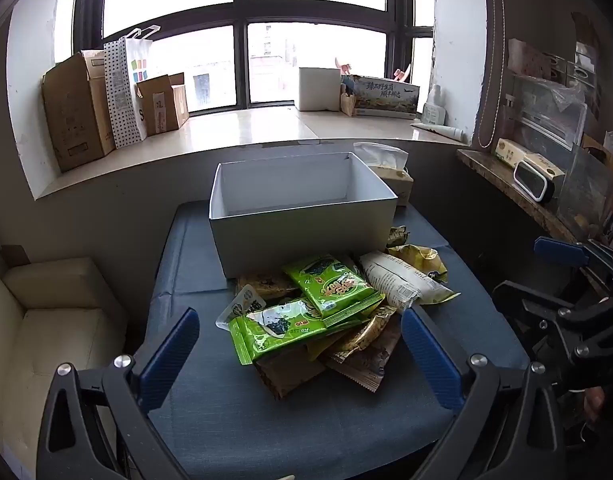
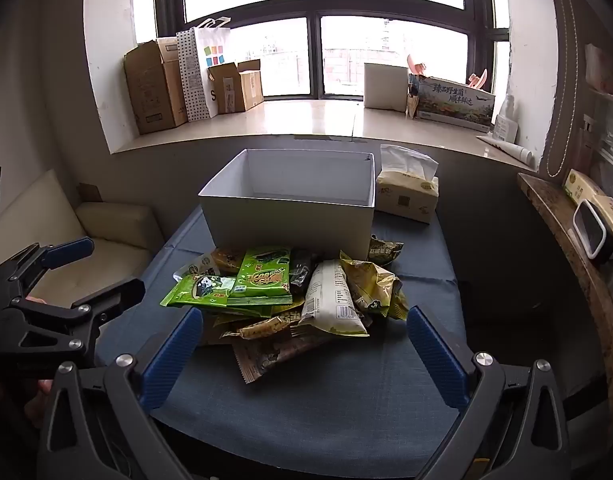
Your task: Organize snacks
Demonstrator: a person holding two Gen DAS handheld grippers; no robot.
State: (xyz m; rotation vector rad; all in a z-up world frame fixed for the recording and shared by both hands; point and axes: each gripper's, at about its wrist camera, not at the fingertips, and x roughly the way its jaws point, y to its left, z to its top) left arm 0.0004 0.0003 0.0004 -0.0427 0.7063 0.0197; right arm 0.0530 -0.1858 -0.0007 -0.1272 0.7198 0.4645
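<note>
A heap of snack packets (image 1: 326, 312) (image 2: 290, 296) lies on the blue-clothed table (image 1: 290, 420) (image 2: 326, 392), with two bright green seaweed packs (image 1: 334, 284) (image 2: 262, 276) on top and a white wrapped pack (image 1: 398, 280) (image 2: 330, 300) to the right. Behind the heap stands an open white box (image 1: 302, 216) (image 2: 290, 216), with nothing showing inside. My left gripper (image 1: 302, 344) is open, hovering just before the heap, holding nothing. My right gripper (image 2: 306, 344) is open too, near the heap's front edge. Each gripper shows at the side of the other's view.
A tissue pack (image 2: 406, 196) (image 1: 394, 180) sits right of the white box. Cardboard boxes (image 1: 78, 112) and bags line the window ledge (image 1: 246, 128). A cream seat (image 1: 54, 320) is at left, and a wooden shelf (image 2: 566, 248) with a small clock is at right.
</note>
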